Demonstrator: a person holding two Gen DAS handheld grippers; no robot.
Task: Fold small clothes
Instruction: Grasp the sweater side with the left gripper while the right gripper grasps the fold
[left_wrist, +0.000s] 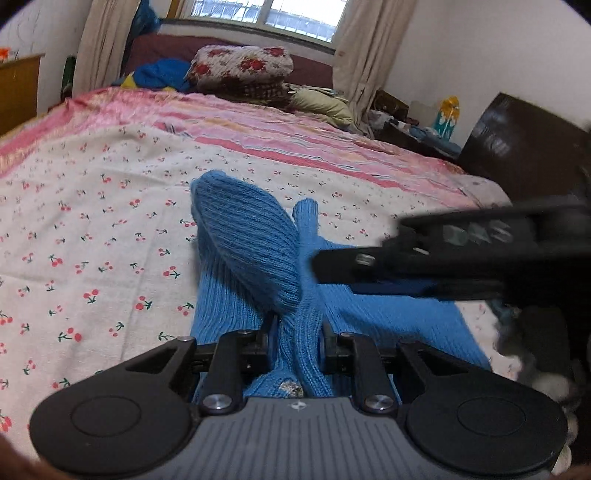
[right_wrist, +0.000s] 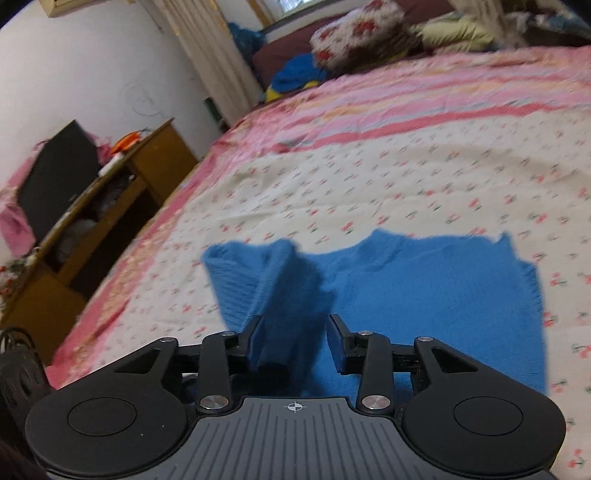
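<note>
The left gripper (left_wrist: 297, 332) pinches a fold of the blue ribbed knit garment (left_wrist: 251, 240); the right gripper (right_wrist: 293, 332) stands apart around another fold, not pressing it.

The blue ribbed knitted garment (left_wrist: 255, 243) runs down between the left gripper (left_wrist: 298, 332) fingers and its near end is lost behind the grey housing. The right gripper (left_wrist: 424, 266) smears across from the right edge, its rear cut off, lettering on it unreadable. In the right wrist view the cherry-print bedsheet (right_wrist: 369, 177) is all motion blur, and the sweater's near hem hides under the right gripper (right_wrist: 295, 332) body. Small items on the wooden side cabinet (right_wrist: 147, 155) are too blurred to tell
</note>
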